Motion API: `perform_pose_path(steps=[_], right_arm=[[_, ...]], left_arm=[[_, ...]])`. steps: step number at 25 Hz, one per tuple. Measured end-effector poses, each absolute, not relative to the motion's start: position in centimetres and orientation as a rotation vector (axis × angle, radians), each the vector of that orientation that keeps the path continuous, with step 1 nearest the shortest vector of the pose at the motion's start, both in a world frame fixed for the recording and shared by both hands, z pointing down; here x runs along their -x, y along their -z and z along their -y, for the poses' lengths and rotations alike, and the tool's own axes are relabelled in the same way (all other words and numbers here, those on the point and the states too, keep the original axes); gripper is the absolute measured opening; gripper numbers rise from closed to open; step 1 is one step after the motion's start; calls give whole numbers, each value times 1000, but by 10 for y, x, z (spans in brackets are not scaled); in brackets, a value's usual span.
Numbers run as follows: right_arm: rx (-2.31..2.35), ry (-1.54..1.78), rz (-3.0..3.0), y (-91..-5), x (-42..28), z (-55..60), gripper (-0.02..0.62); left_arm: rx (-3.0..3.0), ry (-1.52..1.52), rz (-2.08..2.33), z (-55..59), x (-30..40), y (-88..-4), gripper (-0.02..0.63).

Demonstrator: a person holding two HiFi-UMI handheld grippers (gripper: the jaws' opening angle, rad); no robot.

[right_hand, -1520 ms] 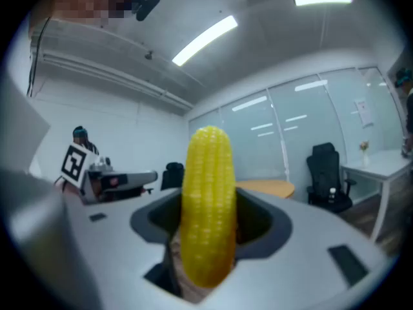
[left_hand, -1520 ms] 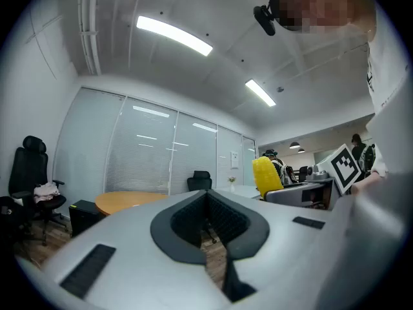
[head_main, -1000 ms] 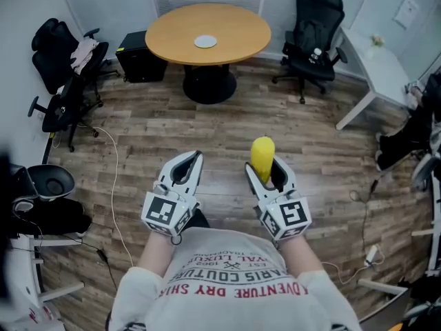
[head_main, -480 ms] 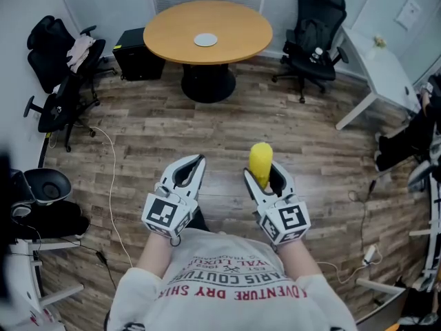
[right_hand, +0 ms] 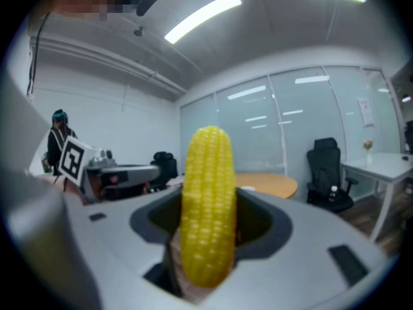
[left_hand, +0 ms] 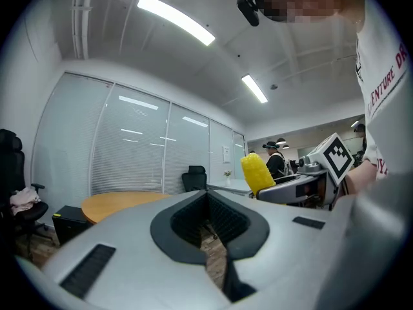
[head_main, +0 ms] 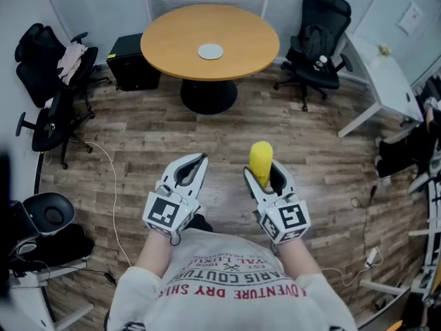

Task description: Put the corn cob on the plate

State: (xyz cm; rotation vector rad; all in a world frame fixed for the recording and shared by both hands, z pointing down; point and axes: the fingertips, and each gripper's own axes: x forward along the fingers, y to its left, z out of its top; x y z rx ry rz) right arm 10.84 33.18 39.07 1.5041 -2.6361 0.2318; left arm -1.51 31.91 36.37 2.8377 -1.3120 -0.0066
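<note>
Now the corn cob (head_main: pixel 260 157) is clamped upright between the jaws of the right gripper (head_main: pixel 264 172), its lower part being gripped and its upper end left standing clear above the jaw tips. It is held over the wooden floor (head_main: pixel 151 136), near the person. The left gripper (head_main: pixel 198 160) is carried just to the left, its jaws closed together on nothing. The plate (head_main: pixel 210 51) is seen far off on the round desk (head_main: pixel 172 43).

1. The bright yellow, kernel-covered corn cob (head_main: pixel 261 158) is standing upright, clamped between the jaws of the right gripper (head_main: pixel 266 176), well apart from the round tan wooden table (head_main: pixel 172 40).
2. The small round pale grey plate (head_main: pixel 210 50) is lying flat near that table's middle.
</note>
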Motion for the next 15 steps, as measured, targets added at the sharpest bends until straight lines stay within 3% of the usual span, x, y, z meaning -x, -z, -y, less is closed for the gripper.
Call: perform_pose_path(steps=[15], right_arm=[[-1535, -314, 2585, -396, -13, -182, 262]], left_arm=[[-2816, -36, 1268, -167, 118, -377, 34]])
